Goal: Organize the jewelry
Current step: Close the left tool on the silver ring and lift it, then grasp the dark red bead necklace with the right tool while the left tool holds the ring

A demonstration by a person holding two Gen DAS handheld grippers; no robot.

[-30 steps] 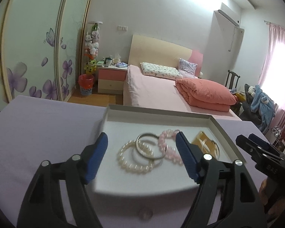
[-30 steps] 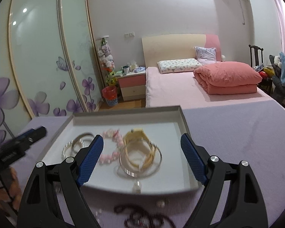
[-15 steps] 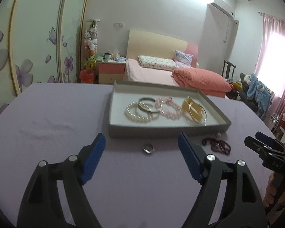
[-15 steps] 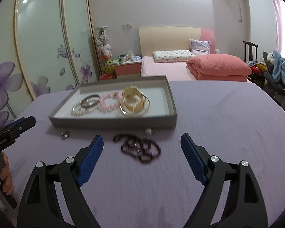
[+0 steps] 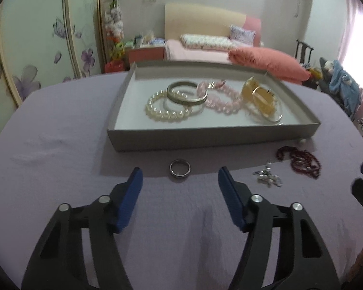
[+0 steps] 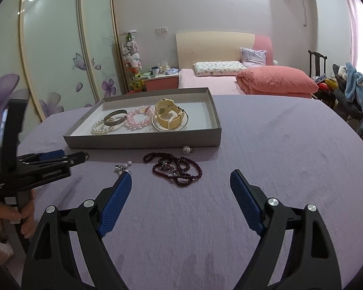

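Observation:
A grey tray on the purple tablecloth holds a pearl bracelet, a silver bangle, a pink bead bracelet and a yellow watch with a hoop. A silver ring lies just ahead of my open, empty left gripper. A dark red bead necklace lies ahead of my open, empty right gripper. A small silver pearl charm and a pearl pendant lie loose on the cloth.
The purple table ends in a rounded far edge. Beyond it stand a bed with a pink quilt, a nightstand, wardrobe doors and a chair with clothes.
Both grippers have drawn back from over the tray towards the near side of the table. The left one has since come closer to the silver ring. Both stay open.

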